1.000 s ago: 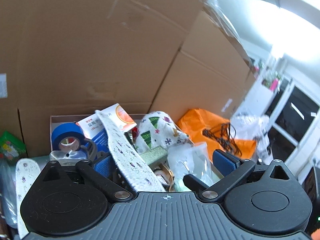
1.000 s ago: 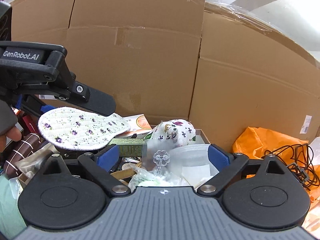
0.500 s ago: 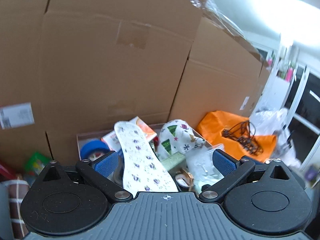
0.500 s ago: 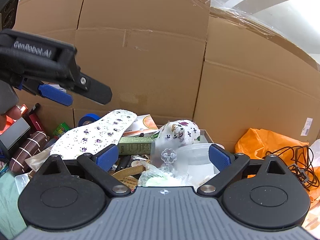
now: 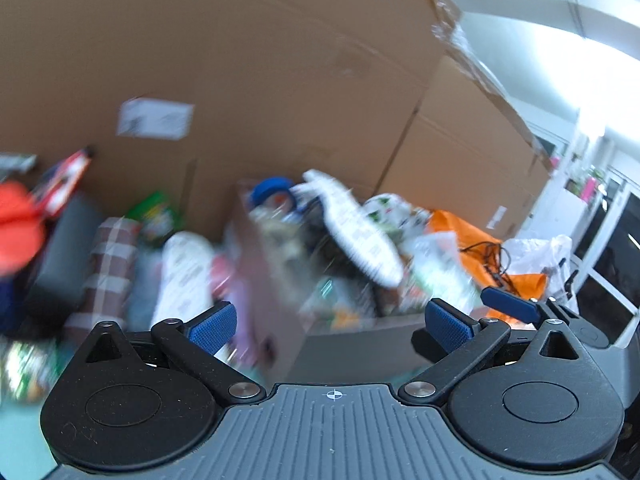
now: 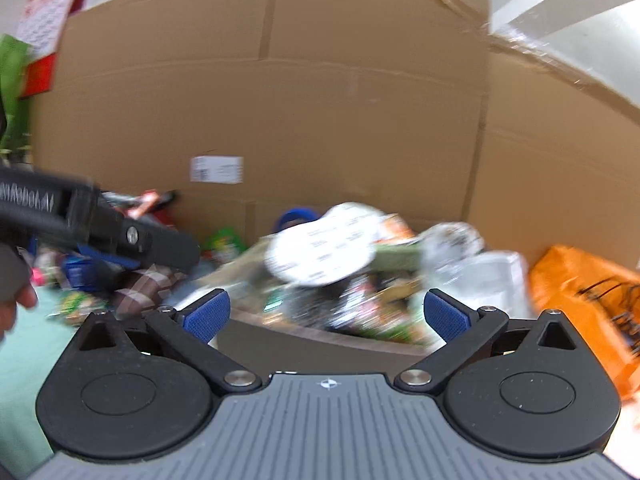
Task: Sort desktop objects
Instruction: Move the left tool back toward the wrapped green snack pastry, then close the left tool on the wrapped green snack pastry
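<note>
A white floral insole (image 5: 352, 236) lies on top of the clutter in an open box (image 5: 344, 340); it also shows in the right wrist view (image 6: 324, 248). My left gripper (image 5: 332, 326) is open and empty, pulled back from the box. It appears at the left of the right wrist view (image 6: 120, 248). My right gripper (image 6: 326, 316) is open and empty, short of the box's near wall (image 6: 320, 344). Both views are blurred by motion.
Tall cardboard sheets (image 6: 280, 120) stand behind the box. An orange bag (image 6: 588, 300) with a black cable lies to the right. A brown checked roll (image 5: 108, 264), a second insole (image 5: 184, 276), and small packets lie left of the box. A blue tape roll (image 5: 272, 188) sits in the box's far corner.
My left gripper let go of the insole, which now rests on the box's contents, and drew back to the left. Both grippers have pulled away from the box.
</note>
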`<act>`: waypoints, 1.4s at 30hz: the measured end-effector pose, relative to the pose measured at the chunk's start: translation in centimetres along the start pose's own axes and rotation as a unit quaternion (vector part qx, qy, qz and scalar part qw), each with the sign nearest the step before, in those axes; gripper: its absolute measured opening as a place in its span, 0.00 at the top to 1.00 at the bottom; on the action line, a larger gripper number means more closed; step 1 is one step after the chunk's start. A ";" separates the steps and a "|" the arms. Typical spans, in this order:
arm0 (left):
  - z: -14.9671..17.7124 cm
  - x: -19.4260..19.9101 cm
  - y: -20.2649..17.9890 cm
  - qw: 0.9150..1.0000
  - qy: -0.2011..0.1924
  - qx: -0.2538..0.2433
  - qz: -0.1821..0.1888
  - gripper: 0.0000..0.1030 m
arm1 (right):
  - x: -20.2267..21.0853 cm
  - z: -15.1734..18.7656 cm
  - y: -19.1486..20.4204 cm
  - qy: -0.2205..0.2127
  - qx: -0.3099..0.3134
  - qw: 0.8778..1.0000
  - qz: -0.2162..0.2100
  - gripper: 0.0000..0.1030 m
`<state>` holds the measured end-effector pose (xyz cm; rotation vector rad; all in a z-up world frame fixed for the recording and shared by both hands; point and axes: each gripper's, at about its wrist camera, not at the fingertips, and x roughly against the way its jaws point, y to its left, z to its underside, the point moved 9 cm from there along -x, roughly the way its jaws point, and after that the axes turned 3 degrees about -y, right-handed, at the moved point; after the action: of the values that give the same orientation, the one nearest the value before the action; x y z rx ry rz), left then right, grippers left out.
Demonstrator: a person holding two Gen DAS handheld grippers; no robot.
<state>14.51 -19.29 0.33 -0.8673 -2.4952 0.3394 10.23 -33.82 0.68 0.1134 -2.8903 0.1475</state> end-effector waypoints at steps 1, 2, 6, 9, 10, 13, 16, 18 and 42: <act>0.9 0.9 0.7 1.000 -0.003 0.005 -0.007 0.00 | 0.2 0.5 1.0 0.003 -0.006 1.000 -0.013 0.00; 1.9 2.0 1.5 1.000 -0.007 0.012 -0.015 0.00 | 0.4 1.1 2.0 0.008 -0.012 1.000 -0.024 0.00; 5.1 5.6 4.4 0.999 -0.013 0.036 -0.039 0.00 | 0.5 3.7 5.9 0.043 -0.033 0.996 -0.064 0.00; 6.1 7.6 6.5 0.997 -0.017 0.039 -0.057 0.00 | 0.1 5.4 9.1 0.070 -0.039 0.992 -0.096 0.00; 6.3 8.1 7.2 0.997 -0.020 0.039 -0.067 0.00 | -0.1 5.9 10.1 0.080 -0.036 0.991 -0.105 0.00; 6.6 9.6 9.7 0.994 -0.033 0.040 -0.096 0.00 | -0.9 6.6 12.9 0.095 -0.024 0.988 -0.124 0.00; 6.1 9.9 12.6 0.991 -0.046 0.048 -0.118 0.00 | -2.0 6.6 15.3 0.102 -0.019 0.985 -0.140 0.01; 5.9 9.6 14.6 0.988 -0.047 0.044 -0.143 0.00 | -2.9 6.4 16.8 0.105 -0.011 0.983 -0.148 0.03; 4.6 2.1 24.6 0.984 0.024 0.046 -0.169 0.46 | -10.5 8.7 23.3 0.181 -0.002 0.966 -0.187 0.25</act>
<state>23.44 0.68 -12.10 -0.3996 -2.5011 0.3097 16.25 -10.94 -12.42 0.5638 -2.4527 0.0820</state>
